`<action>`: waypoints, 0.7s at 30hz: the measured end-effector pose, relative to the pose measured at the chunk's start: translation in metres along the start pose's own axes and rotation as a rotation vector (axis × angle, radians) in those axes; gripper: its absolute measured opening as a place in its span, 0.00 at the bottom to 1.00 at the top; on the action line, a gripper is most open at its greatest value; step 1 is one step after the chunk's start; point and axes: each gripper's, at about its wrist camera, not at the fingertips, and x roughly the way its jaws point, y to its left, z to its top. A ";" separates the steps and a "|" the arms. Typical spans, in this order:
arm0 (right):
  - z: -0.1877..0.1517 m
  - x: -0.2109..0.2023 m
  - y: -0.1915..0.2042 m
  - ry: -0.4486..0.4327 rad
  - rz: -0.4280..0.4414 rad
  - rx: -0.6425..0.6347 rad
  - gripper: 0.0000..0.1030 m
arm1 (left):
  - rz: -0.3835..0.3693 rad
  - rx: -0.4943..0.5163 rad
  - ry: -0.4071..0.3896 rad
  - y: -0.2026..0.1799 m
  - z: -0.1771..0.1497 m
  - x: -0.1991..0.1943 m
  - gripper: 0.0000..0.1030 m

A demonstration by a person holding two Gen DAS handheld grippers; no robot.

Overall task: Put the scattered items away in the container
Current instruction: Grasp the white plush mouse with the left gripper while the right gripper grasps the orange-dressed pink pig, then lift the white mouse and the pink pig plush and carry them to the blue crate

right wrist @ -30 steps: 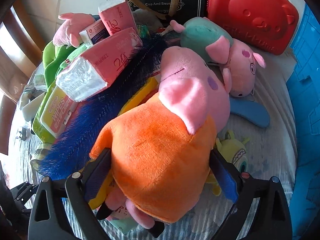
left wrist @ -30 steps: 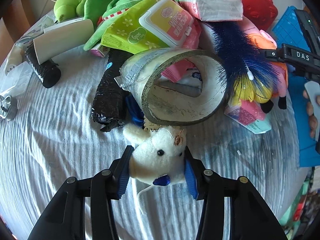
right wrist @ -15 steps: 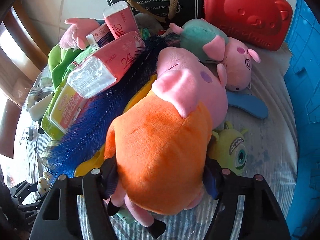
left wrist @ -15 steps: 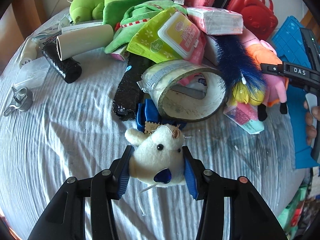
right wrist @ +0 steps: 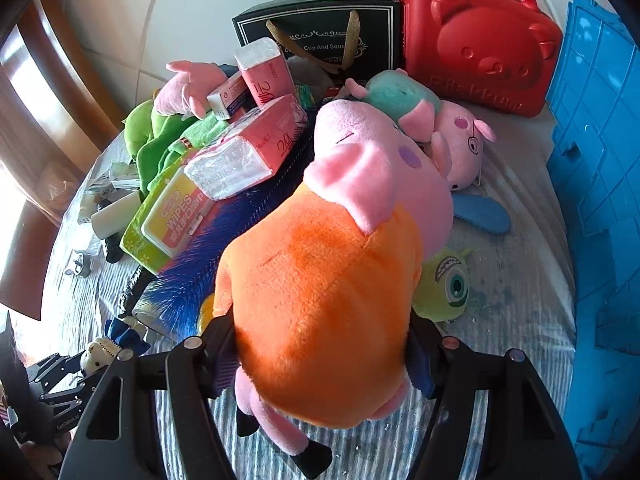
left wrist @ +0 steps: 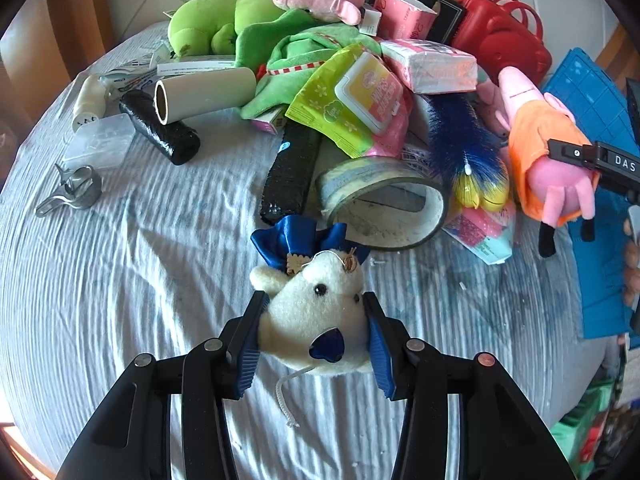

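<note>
A white plush mouse (left wrist: 308,320) with a blue satin bow hangs just above the striped cloth, and my left gripper (left wrist: 313,304) is shut on its head. The pink pig plush in an orange dress (right wrist: 328,280) is squeezed at the body by my right gripper (right wrist: 320,336) and lifted off the pile. The left wrist view shows the same pig (left wrist: 540,136) at the right, feet dangling, beside the blue crate (left wrist: 592,92). In the right wrist view that blue crate (right wrist: 600,160) fills the right edge. Its inside is hidden.
The pile holds a wide tape roll (left wrist: 384,208), wipes pack (left wrist: 360,96), blue feather duster (left wrist: 464,140), tissue packs (left wrist: 432,66), green plush (left wrist: 216,24), black rolls (left wrist: 160,128) and a white tube (left wrist: 204,94). A red case (right wrist: 480,40), black gift bag (right wrist: 320,36), second pig (right wrist: 460,136) and one-eyed monster (right wrist: 444,284) lie behind.
The right jaws closed from wide around the pig to gripping it, then raised it off the pile. The left gripper lifted the white mouse up and away from the tape roll, baring its blue bow.
</note>
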 end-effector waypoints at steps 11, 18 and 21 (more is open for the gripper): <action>-0.007 -0.058 0.008 -0.072 0.014 -0.046 0.64 | 0.012 -0.020 -0.050 0.009 0.002 -0.032 0.44; -0.013 -0.103 0.014 -0.128 0.041 -0.074 0.64 | 0.023 -0.053 -0.116 0.013 0.008 -0.079 0.44; -0.016 -0.123 0.017 -0.152 0.057 -0.084 0.64 | 0.033 -0.073 -0.156 0.016 0.013 -0.103 0.44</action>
